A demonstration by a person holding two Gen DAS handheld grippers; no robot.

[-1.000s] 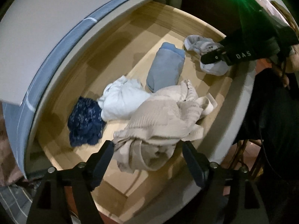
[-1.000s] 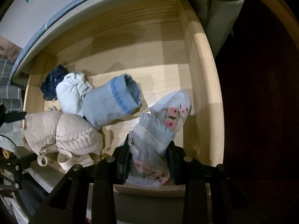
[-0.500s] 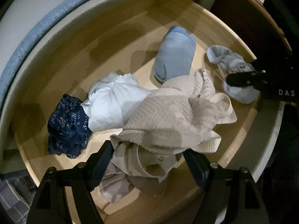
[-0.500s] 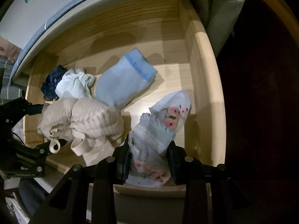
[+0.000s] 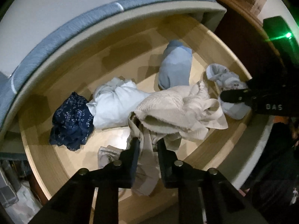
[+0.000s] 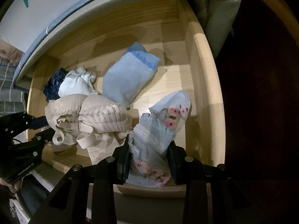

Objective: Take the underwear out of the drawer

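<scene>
An open wooden drawer (image 5: 229,69) (image 6: 203,85) holds several pieces of clothing. My left gripper (image 5: 147,141) is shut on a beige ribbed undergarment (image 5: 173,108) (image 6: 97,115) and holds it bunched above the drawer floor. My right gripper (image 6: 149,147) is shut on a white and pale blue sock with pink flowers (image 6: 164,123) near the drawer's front right corner; it also shows in the left wrist view (image 5: 226,82). A light blue sock (image 5: 175,65) (image 6: 129,74) lies in the middle.
A white bundle (image 5: 115,102) (image 6: 78,82) and a dark navy patterned piece (image 5: 72,119) (image 6: 53,82) lie at the drawer's left. A mattress edge (image 5: 74,26) (image 6: 93,0) overhangs the back of the drawer. Dark room to the right.
My left gripper has closed on the beige undergarment and pulled it up. The light blue sock has shifted and unrolled. My right gripper has stayed shut on the flowered sock.
</scene>
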